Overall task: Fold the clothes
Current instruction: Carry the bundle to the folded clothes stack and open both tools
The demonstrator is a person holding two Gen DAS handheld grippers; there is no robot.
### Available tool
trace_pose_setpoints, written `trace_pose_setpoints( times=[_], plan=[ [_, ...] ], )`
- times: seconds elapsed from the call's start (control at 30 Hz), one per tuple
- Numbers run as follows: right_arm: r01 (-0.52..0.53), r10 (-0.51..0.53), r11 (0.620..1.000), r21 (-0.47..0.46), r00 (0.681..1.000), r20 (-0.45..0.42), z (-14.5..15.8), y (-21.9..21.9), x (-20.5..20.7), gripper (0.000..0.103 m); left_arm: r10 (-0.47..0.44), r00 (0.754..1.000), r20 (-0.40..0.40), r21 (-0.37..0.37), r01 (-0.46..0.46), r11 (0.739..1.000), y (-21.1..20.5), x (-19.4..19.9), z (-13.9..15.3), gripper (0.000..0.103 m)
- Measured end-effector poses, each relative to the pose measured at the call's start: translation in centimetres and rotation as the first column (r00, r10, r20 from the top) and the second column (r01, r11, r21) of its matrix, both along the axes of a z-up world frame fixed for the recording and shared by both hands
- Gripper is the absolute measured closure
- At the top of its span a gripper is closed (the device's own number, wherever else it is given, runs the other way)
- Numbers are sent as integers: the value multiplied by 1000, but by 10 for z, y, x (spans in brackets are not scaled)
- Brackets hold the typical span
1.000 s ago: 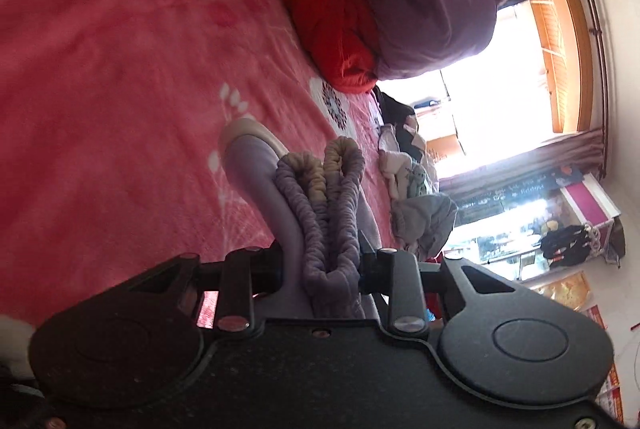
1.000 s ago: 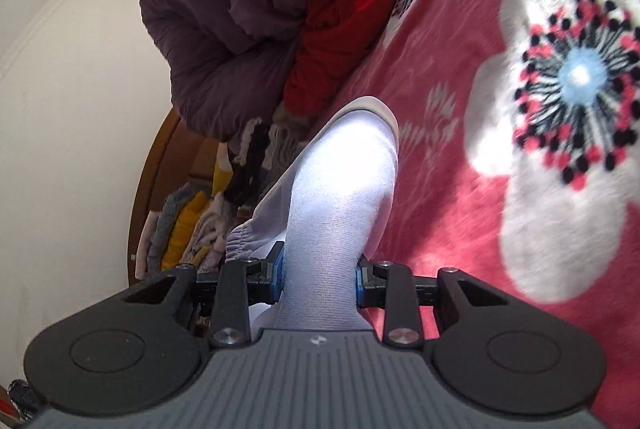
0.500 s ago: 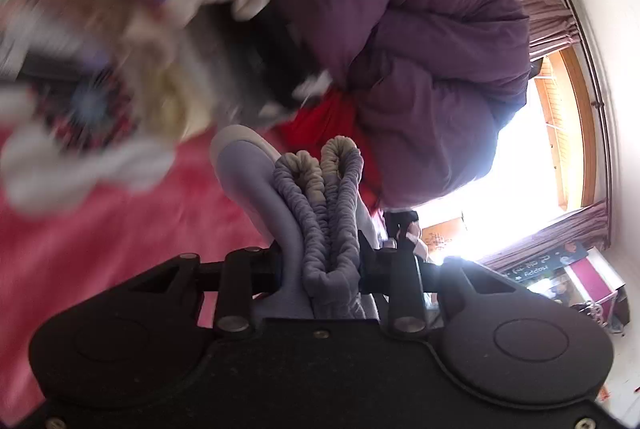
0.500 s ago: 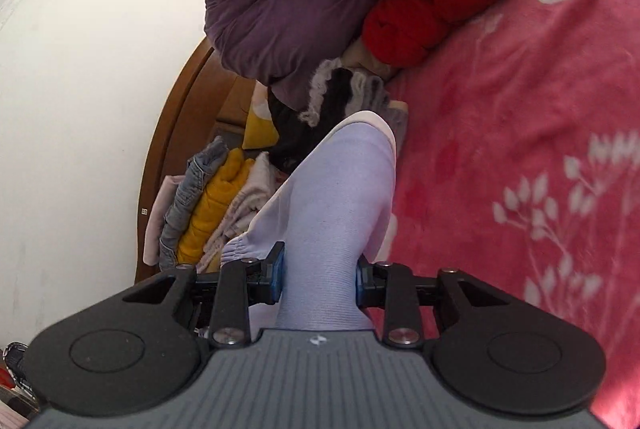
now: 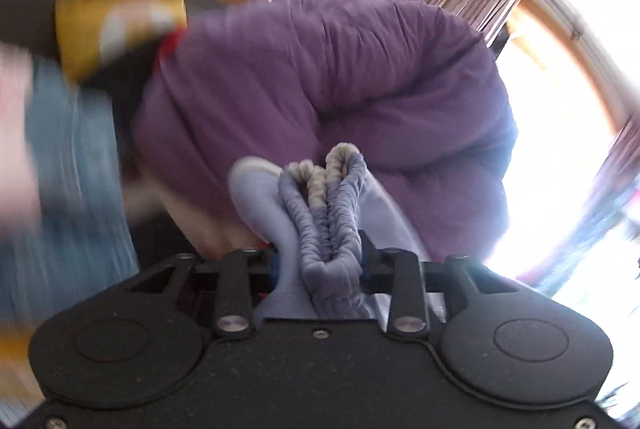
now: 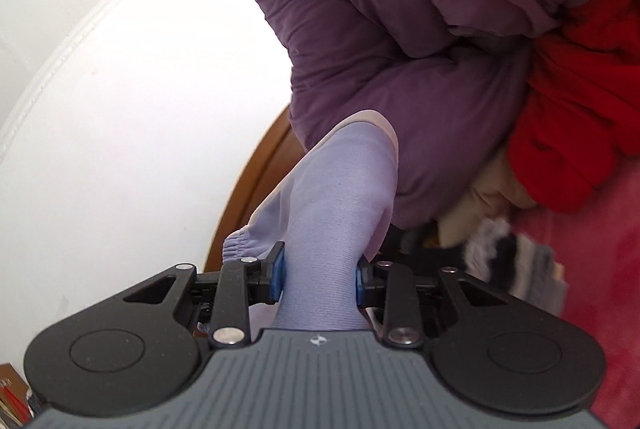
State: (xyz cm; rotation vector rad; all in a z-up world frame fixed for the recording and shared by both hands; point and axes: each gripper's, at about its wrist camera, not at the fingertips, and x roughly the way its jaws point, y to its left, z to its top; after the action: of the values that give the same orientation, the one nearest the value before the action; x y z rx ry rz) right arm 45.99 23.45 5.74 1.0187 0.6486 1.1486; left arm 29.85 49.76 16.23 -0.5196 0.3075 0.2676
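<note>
A folded lilac garment hangs between both grippers. In the left wrist view its bunched elastic waistband (image 5: pixel 328 213) fills the gap of my left gripper (image 5: pixel 320 263). Those jaws are opening, and the cloth still touches both pads. In the right wrist view the smooth lilac fabric (image 6: pixel 340 197) stands up between the blue pads (image 6: pixel 277 275) of my right gripper (image 6: pixel 320 277), which is shut on it. The garment is lifted off the bed, in front of a purple duvet (image 5: pixel 340 89).
The purple duvet (image 6: pixel 400 29) is heaped against a wooden headboard (image 6: pixel 256 189), with a red garment (image 6: pixel 580 129) and mixed clothes (image 6: pixel 520 261) beside it on the pink bed cover (image 6: pixel 600 289). Blurred stacked clothes (image 5: pixel 112 25) lie left. A bright window (image 5: pixel 560 109) is right.
Both grippers have risen off the pink bed cover with the lilac garment and swung toward the duvet and headboard. The left view has rolled, and its jaws stand slightly wider.
</note>
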Motion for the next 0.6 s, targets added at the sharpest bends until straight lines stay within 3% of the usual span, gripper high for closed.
trace_pose_setpoints(
  times=[0.03,0.07,0.1,0.13,0.17,0.2,0.27,0.37,0.4,0.43,0.47,0.6],
  plan=[
    [11,-11,1000,4,1000,2,2,11,4,70,73,995,-68,172,-61,983,-8,8,5,34],
    [34,-34,999,-30,999,14,2,25,7,70,191,976,-106,346,-144,927,-21,10,6,29],
    [64,-62,995,-79,998,30,1,40,8,70,300,947,-117,500,-204,841,-34,11,6,29],
    [81,-76,985,-154,996,34,-7,56,10,70,309,948,-81,545,-217,810,-45,1,5,29],
    [90,-84,966,-241,996,33,-18,72,12,70,273,961,-41,527,-211,823,-51,-13,4,29],
    [71,-76,945,-321,997,-2,-35,86,15,70,226,974,-14,484,-191,854,-55,-26,2,29],
    [55,-83,914,-403,995,-52,-64,94,15,68,153,988,20,406,-148,902,-61,-51,-3,29],
    [106,-131,946,-307,989,-62,-81,60,5,64,129,990,62,358,-143,923,-70,-81,-13,29],
    [123,-144,945,-304,989,-46,-81,45,-1,56,126,990,69,336,-142,931,-74,-88,-17,29],
    [139,-153,938,-317,988,-19,-80,30,-8,43,117,991,65,313,-132,941,-77,-92,-21,29],
    [155,-161,932,-328,987,9,-78,14,-15,40,109,992,61,288,-122,950,-80,-97,-26,29],
    [141,-108,877,-460,989,97,-77,-51,-52,40,64,998,13,160,-65,985,-95,-113,-48,29]
  ],
)
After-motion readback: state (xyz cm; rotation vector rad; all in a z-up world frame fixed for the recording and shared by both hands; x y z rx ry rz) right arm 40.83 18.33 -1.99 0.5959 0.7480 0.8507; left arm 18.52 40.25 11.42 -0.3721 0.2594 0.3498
